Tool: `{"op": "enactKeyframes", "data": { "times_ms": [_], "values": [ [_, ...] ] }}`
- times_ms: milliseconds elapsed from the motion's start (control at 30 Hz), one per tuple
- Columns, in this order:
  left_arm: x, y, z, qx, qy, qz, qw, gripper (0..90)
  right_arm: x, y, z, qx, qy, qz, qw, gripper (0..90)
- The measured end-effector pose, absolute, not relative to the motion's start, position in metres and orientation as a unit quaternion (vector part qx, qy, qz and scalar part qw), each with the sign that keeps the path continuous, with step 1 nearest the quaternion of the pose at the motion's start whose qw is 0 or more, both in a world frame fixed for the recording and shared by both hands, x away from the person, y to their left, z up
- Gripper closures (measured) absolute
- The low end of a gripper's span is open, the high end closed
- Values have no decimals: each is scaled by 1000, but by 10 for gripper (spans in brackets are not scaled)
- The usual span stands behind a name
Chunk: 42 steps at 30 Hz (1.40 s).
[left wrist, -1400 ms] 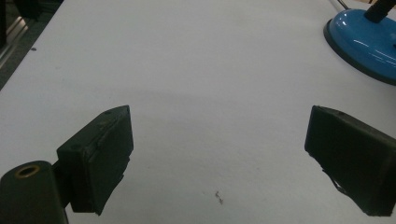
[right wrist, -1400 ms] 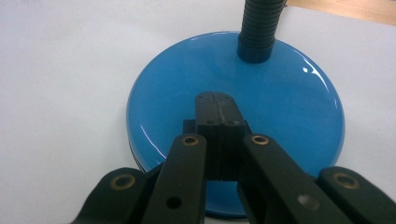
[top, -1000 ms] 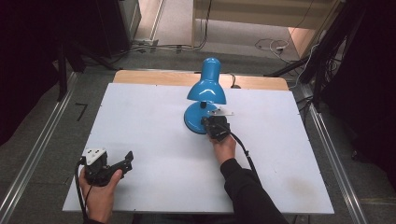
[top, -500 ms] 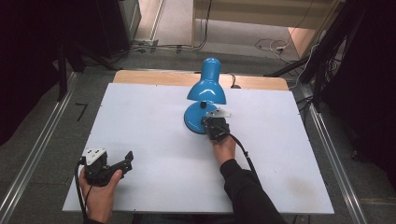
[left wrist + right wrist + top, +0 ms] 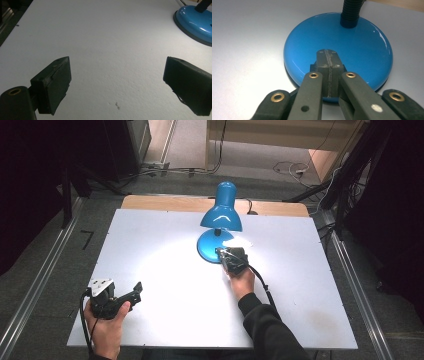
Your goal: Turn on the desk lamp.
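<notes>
With my right gripper (image 5: 328,56) jaws closed together, empty, tips over the blue desk lamp (image 5: 220,215) base mid-table, I judged a straight downward press best; left gripper (image 5: 131,295) hung open.

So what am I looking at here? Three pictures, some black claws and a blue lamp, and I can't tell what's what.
A person sits at a white table holding a hand tool with two black jaws in each hand. The high view looks down from above. The other two come from cameras riding on the tools. The left gripper rests near the table's corner, jaws wide apart, holding nothing. The right gripper has its jaws pressed together, tips over the round base of the blue desk lamp, which is lit. It grasps nothing.
</notes>
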<state>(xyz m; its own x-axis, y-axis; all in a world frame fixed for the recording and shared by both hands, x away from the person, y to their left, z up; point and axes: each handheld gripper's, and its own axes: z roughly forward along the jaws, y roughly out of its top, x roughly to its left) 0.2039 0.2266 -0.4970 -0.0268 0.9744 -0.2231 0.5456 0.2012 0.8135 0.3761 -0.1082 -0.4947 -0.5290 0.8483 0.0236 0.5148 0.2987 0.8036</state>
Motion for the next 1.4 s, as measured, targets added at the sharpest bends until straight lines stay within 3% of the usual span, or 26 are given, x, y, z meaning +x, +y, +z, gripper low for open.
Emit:
{"op": "enactKeyframes", "data": {
  "times_ms": [167,333,367,467,500,533,767,1400],
  "values": [
    [204,225,-497,573,664,269,399,85,371,-117,-488,436,780,402,202,876],
    [204,225,-497,572,664,271,398,85,365,-128,-480,433,782,409,181,682],
    [204,225,-497,572,664,270,399,85,365,-128,-480,433,782,409,181,682],
    [204,225,-497,572,664,271,398,85,361,-137,-477,429,789,406,168,528],
    [204,225,-497,572,664,271,398,85,361,-137,-477,429,789,406,168,528],
    [204,225,-497,572,664,271,397,85,358,-143,-475,429,790,408,163,445],
    [204,224,-497,572,664,270,398,85,349,-164,-472,423,796,405,155,281],
    [203,227,-497,569,667,271,397,85,321,-232,-470,443,790,392,162,221]
  ]
}}
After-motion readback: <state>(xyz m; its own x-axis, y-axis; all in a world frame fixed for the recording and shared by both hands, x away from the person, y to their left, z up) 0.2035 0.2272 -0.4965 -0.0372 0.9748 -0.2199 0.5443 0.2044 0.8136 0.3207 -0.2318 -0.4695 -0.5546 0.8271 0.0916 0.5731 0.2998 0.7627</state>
